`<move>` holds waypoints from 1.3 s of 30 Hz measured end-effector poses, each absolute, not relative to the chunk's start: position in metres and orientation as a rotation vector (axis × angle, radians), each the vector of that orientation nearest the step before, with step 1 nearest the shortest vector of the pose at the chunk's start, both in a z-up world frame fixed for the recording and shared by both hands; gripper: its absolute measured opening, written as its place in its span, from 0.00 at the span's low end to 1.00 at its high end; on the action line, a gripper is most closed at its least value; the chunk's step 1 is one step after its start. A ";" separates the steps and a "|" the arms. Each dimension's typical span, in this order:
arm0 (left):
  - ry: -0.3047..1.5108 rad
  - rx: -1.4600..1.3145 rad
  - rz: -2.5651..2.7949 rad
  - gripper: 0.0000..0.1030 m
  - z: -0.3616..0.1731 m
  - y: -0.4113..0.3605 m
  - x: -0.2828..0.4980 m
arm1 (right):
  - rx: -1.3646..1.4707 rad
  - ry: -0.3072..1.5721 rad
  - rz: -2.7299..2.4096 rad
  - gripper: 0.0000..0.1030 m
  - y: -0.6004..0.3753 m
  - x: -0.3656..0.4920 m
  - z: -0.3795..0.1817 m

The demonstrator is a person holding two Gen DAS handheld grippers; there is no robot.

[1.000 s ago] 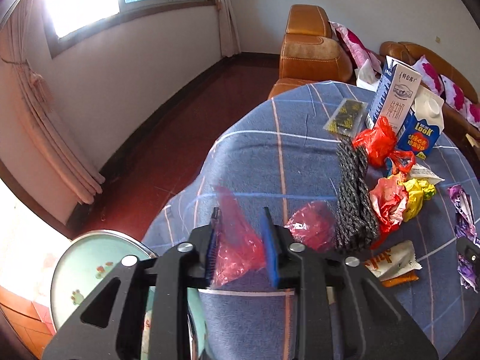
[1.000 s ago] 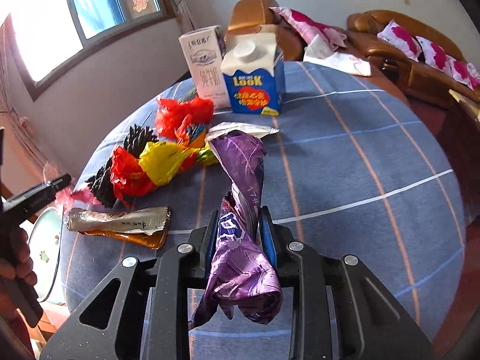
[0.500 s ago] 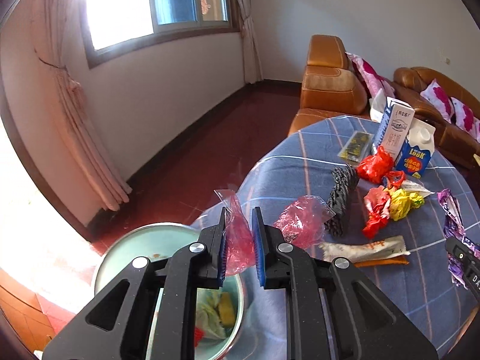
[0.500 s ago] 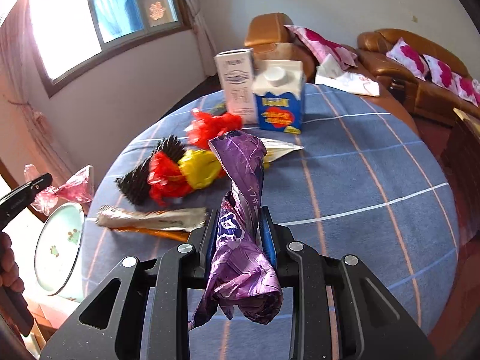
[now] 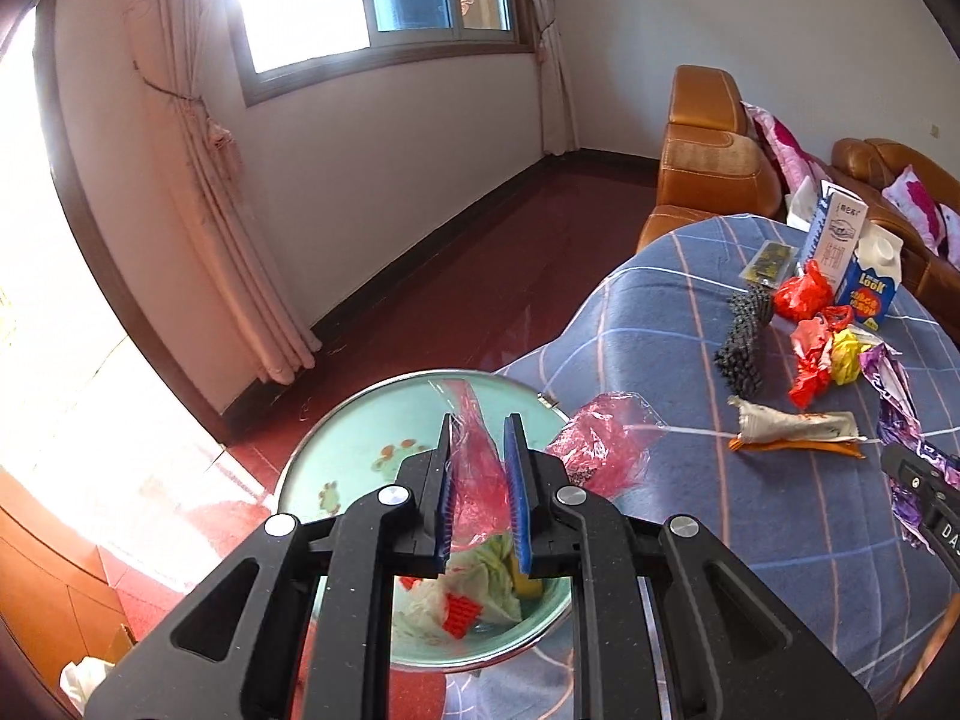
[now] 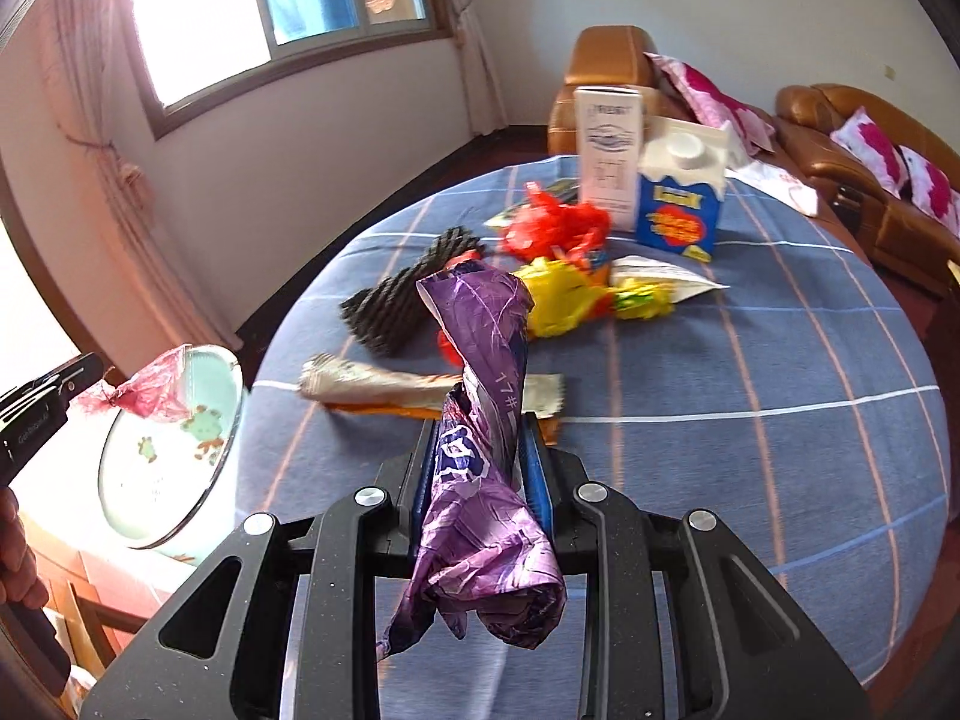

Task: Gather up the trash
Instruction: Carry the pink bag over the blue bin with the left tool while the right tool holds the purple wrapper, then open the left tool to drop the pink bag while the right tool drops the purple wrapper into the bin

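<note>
My left gripper [image 5: 478, 438] is shut on a pink plastic bag [image 5: 474, 480] and holds it over a pale green basin [image 5: 354, 450] that has scraps inside. The bag's other end [image 5: 600, 444] trails toward the table edge. From the right wrist view, the bag [image 6: 153, 387] hangs above the basin [image 6: 156, 480]. My right gripper [image 6: 480, 438] is shut on a crumpled purple wrapper [image 6: 486, 420] above the table's near side. Loose trash lies on the blue checked tablecloth [image 6: 780, 360]: a silver-orange wrapper [image 5: 798, 429], red and yellow wrappers [image 5: 822, 354], and a black mesh roll [image 5: 744, 336].
Two cartons, a white one [image 6: 609, 156] and a blue one [image 6: 681, 204], stand at the table's far side. A brown leather sofa [image 5: 714, 168] with pink cushions is behind the table. Red floor, curtain and window lie to the left.
My left gripper has carried the pink bag off the table to the left and now holds it over the basin. My right gripper has stayed shut on the purple wrapper and drawn back slightly.
</note>
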State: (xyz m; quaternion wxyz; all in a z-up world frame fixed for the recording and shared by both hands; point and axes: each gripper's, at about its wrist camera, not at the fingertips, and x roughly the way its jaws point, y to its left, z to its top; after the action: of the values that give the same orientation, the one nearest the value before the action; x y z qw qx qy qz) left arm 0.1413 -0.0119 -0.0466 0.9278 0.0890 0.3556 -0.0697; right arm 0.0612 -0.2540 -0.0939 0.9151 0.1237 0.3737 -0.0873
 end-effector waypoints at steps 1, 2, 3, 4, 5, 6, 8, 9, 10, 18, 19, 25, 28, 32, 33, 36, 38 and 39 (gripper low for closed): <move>0.731 0.180 -0.137 0.15 -0.047 -0.009 0.141 | 0.251 0.770 -0.174 0.26 -0.251 0.062 -0.094; 0.733 0.177 -0.131 0.15 -0.048 -0.005 0.140 | 0.247 0.771 -0.168 0.26 -0.247 0.063 -0.094; 0.735 0.174 -0.126 0.15 -0.048 -0.002 0.140 | 0.242 0.772 -0.162 0.26 -0.243 0.064 -0.094; 0.737 0.172 -0.119 0.15 -0.049 0.002 0.139 | 0.236 0.773 -0.152 0.26 -0.238 0.066 -0.093; 0.739 0.171 -0.114 0.15 -0.049 0.005 0.139 | 0.231 0.774 -0.144 0.26 -0.234 0.067 -0.093; 0.741 0.169 -0.109 0.15 -0.050 0.008 0.138 | 0.228 0.775 -0.138 0.26 -0.231 0.068 -0.093; 0.743 0.163 -0.100 0.15 -0.051 0.015 0.137 | 0.220 0.778 -0.123 0.26 -0.223 0.071 -0.092; 0.743 0.161 -0.097 0.15 -0.051 0.017 0.137 | 0.216 0.780 -0.114 0.26 -0.218 0.073 -0.092; 0.742 0.161 -0.091 0.15 -0.051 0.020 0.136 | 0.211 0.781 -0.106 0.26 -0.214 0.074 -0.092; 0.743 0.143 -0.068 0.15 -0.052 0.040 0.132 | 0.177 0.788 -0.048 0.26 -0.183 0.085 -0.090; 0.743 0.141 -0.066 0.15 -0.052 0.043 0.132 | 0.171 0.790 -0.035 0.26 -0.177 0.087 -0.089; 0.751 0.124 -0.046 0.15 -0.055 0.057 0.133 | 0.143 0.792 0.011 0.26 -0.154 0.096 -0.087; 0.755 0.115 -0.040 0.15 -0.057 0.062 0.134 | 0.132 0.797 0.028 0.26 -0.146 0.101 -0.088; 0.759 0.104 -0.031 0.15 -0.059 0.068 0.136 | 0.124 0.805 0.048 0.26 -0.136 0.105 -0.090; 0.760 0.101 -0.029 0.15 -0.060 0.069 0.136 | 0.122 0.807 0.053 0.27 -0.133 0.106 -0.090; 0.765 0.091 -0.023 0.15 -0.061 0.072 0.137 | 0.113 0.809 0.068 0.27 -0.125 0.111 -0.091; 0.769 0.084 -0.023 0.15 -0.062 0.074 0.139 | 0.108 0.809 0.079 0.27 -0.119 0.114 -0.090; 0.771 0.082 -0.023 0.15 -0.063 0.074 0.140 | 0.104 0.809 0.084 0.27 -0.116 0.115 -0.090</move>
State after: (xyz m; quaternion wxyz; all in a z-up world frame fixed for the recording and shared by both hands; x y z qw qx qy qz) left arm 0.1396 0.0736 -0.0627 0.9258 0.0402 0.3757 -0.0112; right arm 0.1150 -0.1160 -0.0895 0.9170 0.0508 0.3934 0.0408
